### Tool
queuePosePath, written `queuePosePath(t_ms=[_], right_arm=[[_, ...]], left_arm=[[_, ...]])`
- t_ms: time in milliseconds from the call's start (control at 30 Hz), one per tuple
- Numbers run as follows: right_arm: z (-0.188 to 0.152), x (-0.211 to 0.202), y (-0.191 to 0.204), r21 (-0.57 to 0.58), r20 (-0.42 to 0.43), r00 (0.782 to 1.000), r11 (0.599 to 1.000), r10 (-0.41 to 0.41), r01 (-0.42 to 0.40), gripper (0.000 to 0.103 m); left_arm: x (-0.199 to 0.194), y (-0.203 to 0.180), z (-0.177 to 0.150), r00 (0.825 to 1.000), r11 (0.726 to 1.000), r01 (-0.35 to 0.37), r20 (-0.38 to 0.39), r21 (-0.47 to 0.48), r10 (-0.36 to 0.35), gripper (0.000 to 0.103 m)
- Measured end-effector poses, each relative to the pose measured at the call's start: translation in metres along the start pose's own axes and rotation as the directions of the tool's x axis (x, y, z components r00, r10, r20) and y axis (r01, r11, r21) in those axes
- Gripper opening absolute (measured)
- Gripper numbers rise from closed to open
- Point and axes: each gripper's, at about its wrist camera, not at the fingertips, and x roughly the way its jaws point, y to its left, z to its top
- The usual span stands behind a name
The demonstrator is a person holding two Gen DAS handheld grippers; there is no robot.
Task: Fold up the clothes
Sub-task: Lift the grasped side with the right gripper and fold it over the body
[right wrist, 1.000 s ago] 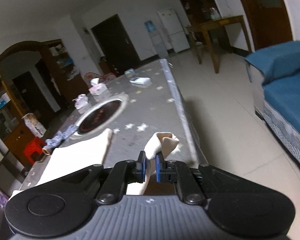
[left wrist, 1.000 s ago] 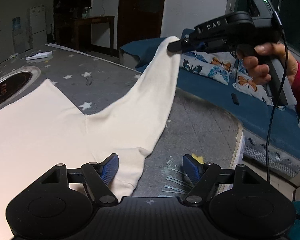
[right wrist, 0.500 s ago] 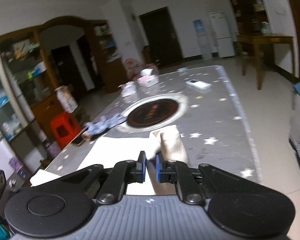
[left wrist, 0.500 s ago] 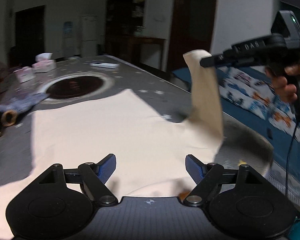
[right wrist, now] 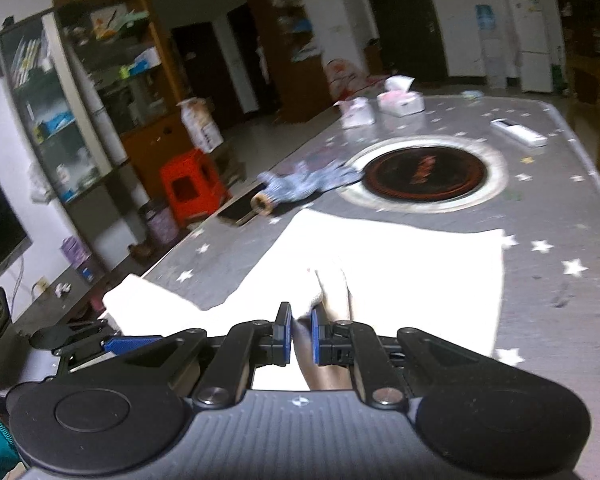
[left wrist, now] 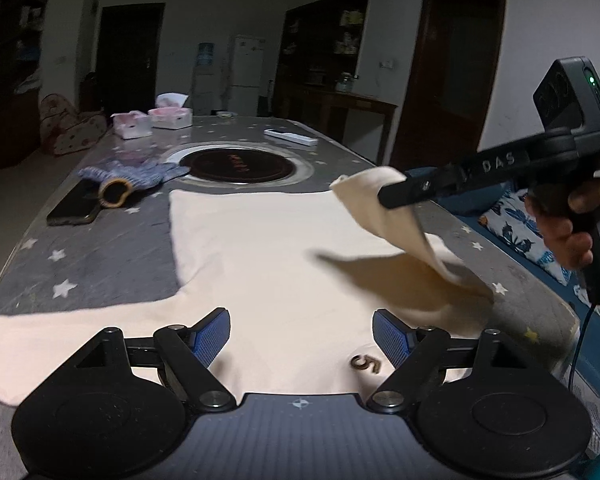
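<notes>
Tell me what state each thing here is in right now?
Cream shirt: spread flat on table, right sleeve lifted.
Right hand-held gripper: shut on sleeve.
Left hand-held gripper: open, holding nothing.
Blue glove: lying crumpled.
Phone: lying flat.

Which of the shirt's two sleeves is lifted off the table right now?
The right sleeve: the right gripper is shut on its cuff and holds it above the shirt body. The left sleeve lies flat beside the open left gripper.

Cream garment (left wrist: 268,264) flat, one sleeve (left wrist: 396,216) lifted
</notes>
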Motion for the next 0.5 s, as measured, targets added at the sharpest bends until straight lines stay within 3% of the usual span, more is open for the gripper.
queuePosePath(t_ms=[300, 500], right_arm=[[-0.009, 0.039, 0.025, -0.029, -0.087, 0.994, 0.998, 0.061, -0.063, 0.009], [-0.010, 0.041, 0.030, -0.051, -0.104, 0.991, 0.995, 0.085, -0.091, 0.018]], left_arm=[[-0.002, 0.009, -0.007, 1.000, 0.999, -0.009, -0.002, -0.032, 0.009, 0.081], [0.000, 0.008, -0.005, 1.000, 0.999, -0.011, -0.005, -0.033, 0.010, 0.081]])
